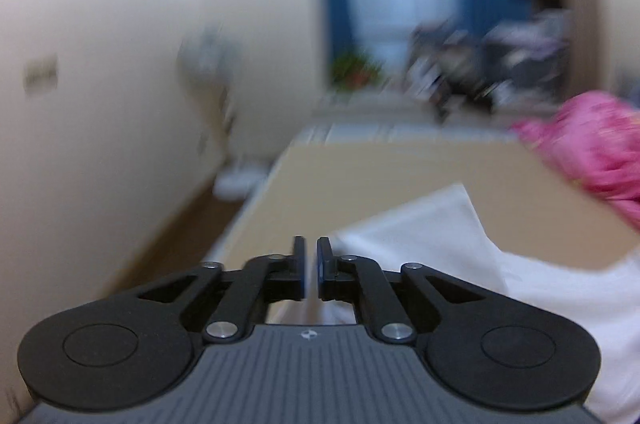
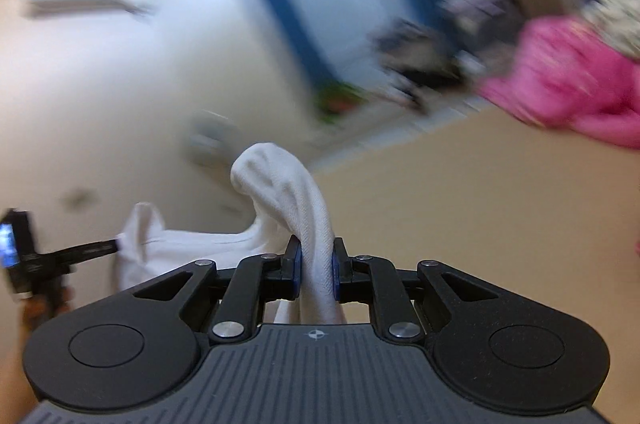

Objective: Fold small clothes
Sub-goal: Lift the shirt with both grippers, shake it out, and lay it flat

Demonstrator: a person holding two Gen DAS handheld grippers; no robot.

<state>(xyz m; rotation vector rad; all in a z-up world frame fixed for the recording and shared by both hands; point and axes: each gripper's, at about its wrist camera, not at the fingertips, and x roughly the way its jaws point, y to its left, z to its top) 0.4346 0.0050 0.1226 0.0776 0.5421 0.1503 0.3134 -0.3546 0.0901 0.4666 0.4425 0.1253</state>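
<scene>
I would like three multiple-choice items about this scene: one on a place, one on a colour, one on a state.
1. Where is the pink garment in the left wrist view?
A) right
B) left
C) between the fingers

2. What colour is the cloth in the right hand-held gripper?
A) blue
B) white
C) pink

3. The right hand-held gripper is:
A) wide open
B) shut on nothing
C) shut on the cloth

Answers: A, it lies at the right edge; B, the pinched fabric is white; C, fabric fills the gap between the fingers.
</scene>
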